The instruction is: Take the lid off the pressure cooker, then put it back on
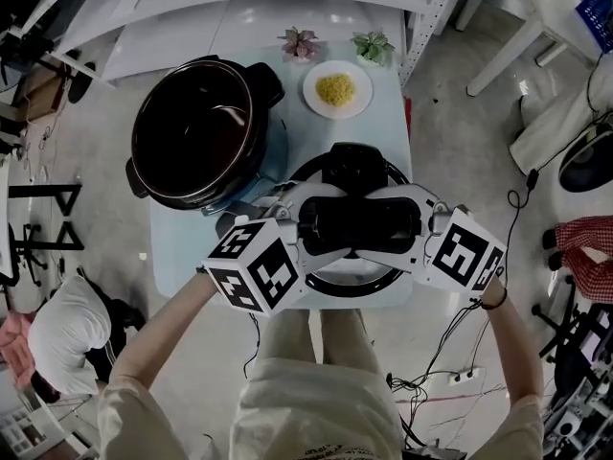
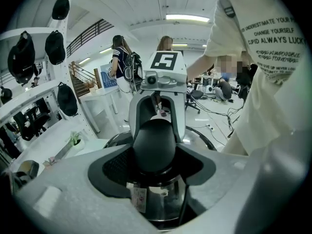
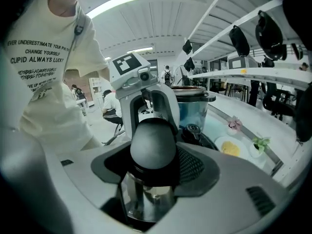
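The lid (image 1: 356,166) is off the cooker pot (image 1: 196,132). It sits right in front of you at the near edge of the table (image 1: 388,113), at about 4 o'clock from the pot in the head view. Whether it rests on the tabletop or hangs just above it cannot be told.

You have both grippers clenched on its black handle (image 1: 359,220). Your left gripper (image 1: 321,223) reaches in from 8 o'clock and your right gripper (image 1: 402,223) from 4 o'clock, so they face each other across the handle. In each gripper view the dark pads press against the rounded handle from both sides, with the lid's shiny metal showing just beneath and the other gripper's marker cube standing behind it.

The pot stands open at 10 o'clock from the lid, its inside dark. A plate (image 1: 337,89) of yellow food lies at 12 o'clock, just beside the pot. Two small potted plants (image 1: 300,42) stand at the table's far edge beyond the plate.
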The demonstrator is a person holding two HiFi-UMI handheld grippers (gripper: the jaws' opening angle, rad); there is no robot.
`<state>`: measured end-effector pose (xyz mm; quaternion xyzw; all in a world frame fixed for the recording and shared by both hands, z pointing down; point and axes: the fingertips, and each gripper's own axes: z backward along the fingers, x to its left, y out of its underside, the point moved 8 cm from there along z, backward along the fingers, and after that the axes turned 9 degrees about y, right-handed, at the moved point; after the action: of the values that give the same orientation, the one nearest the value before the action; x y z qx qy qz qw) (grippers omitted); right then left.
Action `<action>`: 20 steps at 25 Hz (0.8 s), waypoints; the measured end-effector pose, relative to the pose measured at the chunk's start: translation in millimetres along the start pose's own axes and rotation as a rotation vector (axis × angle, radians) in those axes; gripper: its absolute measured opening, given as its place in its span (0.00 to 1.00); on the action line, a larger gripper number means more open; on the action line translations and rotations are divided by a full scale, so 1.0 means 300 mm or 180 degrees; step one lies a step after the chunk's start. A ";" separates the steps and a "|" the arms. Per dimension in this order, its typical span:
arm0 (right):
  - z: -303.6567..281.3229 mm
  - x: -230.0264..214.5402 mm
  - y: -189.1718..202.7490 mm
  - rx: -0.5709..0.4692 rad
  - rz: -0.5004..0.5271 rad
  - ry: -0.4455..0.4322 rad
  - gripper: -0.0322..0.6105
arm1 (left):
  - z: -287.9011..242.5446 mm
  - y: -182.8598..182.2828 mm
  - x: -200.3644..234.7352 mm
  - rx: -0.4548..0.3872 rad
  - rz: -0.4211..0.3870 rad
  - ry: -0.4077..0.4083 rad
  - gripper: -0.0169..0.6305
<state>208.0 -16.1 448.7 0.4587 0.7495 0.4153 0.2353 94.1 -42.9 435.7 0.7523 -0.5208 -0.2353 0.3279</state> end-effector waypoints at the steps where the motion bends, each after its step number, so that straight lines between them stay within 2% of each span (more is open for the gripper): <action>1: -0.010 -0.001 0.014 0.0011 -0.0009 0.0000 0.48 | -0.012 0.012 0.002 0.0013 0.0010 0.0007 0.46; 12: -0.122 -0.001 0.133 0.0289 0.0038 0.0038 0.48 | -0.124 0.145 0.009 0.0193 0.0082 0.0037 0.46; 20: -0.165 0.008 0.171 0.0435 0.0054 0.0072 0.48 | -0.161 0.194 0.006 0.0272 0.0080 0.0053 0.46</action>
<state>196.0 -22.1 518.8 0.4753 0.7748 0.3702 0.1914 91.7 -46.8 511.3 0.7609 -0.5369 -0.2025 0.3027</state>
